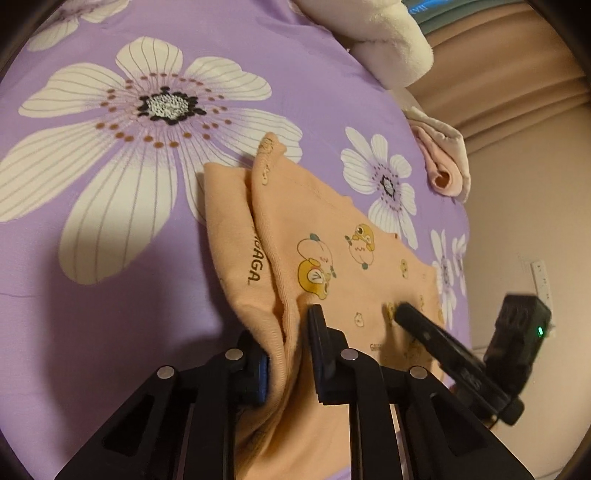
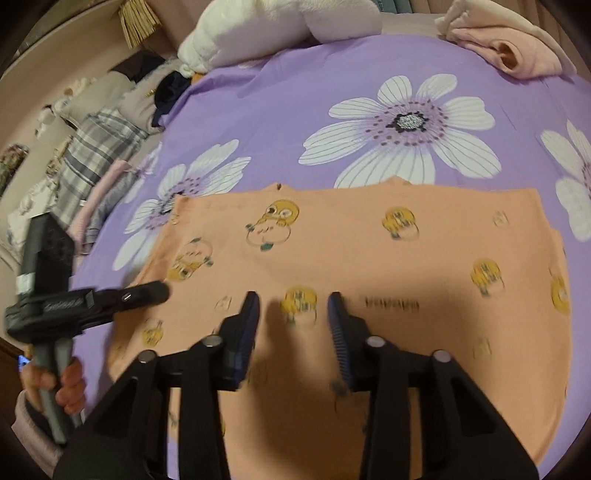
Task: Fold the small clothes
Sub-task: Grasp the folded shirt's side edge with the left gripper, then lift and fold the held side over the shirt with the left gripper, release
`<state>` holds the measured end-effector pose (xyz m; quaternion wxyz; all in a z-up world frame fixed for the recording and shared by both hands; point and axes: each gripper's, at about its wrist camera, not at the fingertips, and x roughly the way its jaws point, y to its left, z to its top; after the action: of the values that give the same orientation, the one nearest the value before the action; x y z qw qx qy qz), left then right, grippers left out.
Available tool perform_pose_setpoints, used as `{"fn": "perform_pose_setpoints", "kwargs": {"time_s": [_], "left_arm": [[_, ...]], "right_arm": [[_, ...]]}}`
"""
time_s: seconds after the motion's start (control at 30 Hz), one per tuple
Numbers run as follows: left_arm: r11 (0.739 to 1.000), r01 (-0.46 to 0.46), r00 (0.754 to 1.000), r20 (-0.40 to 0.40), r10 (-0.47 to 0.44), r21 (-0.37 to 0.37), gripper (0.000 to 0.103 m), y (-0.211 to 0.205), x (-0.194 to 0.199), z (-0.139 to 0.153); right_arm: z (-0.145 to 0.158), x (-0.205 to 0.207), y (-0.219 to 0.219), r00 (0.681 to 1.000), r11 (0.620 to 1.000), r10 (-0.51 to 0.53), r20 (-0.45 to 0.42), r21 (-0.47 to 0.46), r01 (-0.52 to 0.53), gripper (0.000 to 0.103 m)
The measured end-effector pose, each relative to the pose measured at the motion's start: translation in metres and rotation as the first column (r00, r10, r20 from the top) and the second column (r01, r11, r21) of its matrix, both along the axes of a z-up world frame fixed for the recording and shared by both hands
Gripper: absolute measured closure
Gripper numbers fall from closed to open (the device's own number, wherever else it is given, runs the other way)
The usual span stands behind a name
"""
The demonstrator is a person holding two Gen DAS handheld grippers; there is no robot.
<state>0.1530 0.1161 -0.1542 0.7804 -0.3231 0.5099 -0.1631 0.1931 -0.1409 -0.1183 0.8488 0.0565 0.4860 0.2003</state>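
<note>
A small peach garment [image 2: 369, 258] with yellow cartoon chicks lies flat on the purple flowered bedsheet [image 2: 280, 110]. In the left wrist view my left gripper [image 1: 288, 332] has a bunched fold of the garment [image 1: 280, 295] between its fingers, with a gap still between the pads. The other gripper [image 1: 406, 314] rests its tip on the cloth to the right. In the right wrist view my right gripper [image 2: 293, 299] is open just above the garment's lower middle. The left gripper [image 2: 147, 291] shows at the garment's left edge, held by a hand [image 2: 70, 384].
A rolled pink cloth [image 2: 517, 55] and a white plush blanket [image 2: 277, 26] lie at the bed's far edge. Folded plaid and grey clothes [image 2: 96, 155] are stacked at the left of the bed. A wall with an outlet [image 1: 541, 280] is to the right.
</note>
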Motion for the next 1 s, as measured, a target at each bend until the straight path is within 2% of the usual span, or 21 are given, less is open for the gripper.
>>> {"fn": "perform_pose_setpoints", "kwargs": {"time_s": [0.13, 0.33, 0.57, 0.7, 0.77, 0.8, 0.87, 1.0], "left_arm": [[1.0, 0.003, 1.0, 0.022, -0.003, 0.012, 0.092, -0.002, -0.002, 0.008], [0.999, 0.004, 0.999, 0.043, -0.006, 0.046, 0.093, -0.007, -0.005, 0.02], [0.996, 0.005, 0.998, 0.068, -0.011, 0.085, 0.093, -0.01, -0.008, 0.031], [0.995, 0.004, 0.998, 0.068, -0.011, 0.103, 0.093, -0.014, -0.007, 0.033], [0.994, 0.002, 0.998, 0.065, -0.009, 0.108, 0.093, -0.017, -0.006, 0.033], [0.995, 0.001, 0.998, 0.063, -0.007, 0.102, 0.099, -0.018, -0.006, 0.033], [0.996, 0.003, 0.998, 0.064, -0.009, 0.089, 0.099, -0.02, -0.006, 0.035], [0.994, 0.007, 0.996, 0.093, -0.016, 0.105, 0.099, -0.027, -0.007, 0.046]], "right_arm": [[-0.012, 0.02, 0.011, 0.999, 0.998, -0.017, -0.032, -0.055, 0.015, 0.081], [-0.015, 0.023, 0.02, 0.999, 0.992, 0.007, -0.037, -0.123, -0.012, 0.083], [0.007, -0.026, 0.017, 0.997, 0.995, 0.082, 0.0, -0.06, -0.082, 0.083], [0.006, -0.059, 0.021, 0.991, 0.99, 0.136, 0.004, -0.034, -0.136, 0.083], [-0.005, -0.067, 0.027, 0.987, 0.986, 0.16, -0.021, -0.046, -0.161, 0.083], [-0.013, -0.068, 0.03, 0.987, 0.985, 0.16, -0.031, -0.065, -0.161, 0.083], [-0.02, -0.071, 0.031, 0.988, 0.985, 0.155, -0.025, -0.071, -0.156, 0.083], [-0.013, -0.069, 0.018, 0.991, 0.991, 0.129, -0.041, 0.026, -0.128, 0.081]]}}
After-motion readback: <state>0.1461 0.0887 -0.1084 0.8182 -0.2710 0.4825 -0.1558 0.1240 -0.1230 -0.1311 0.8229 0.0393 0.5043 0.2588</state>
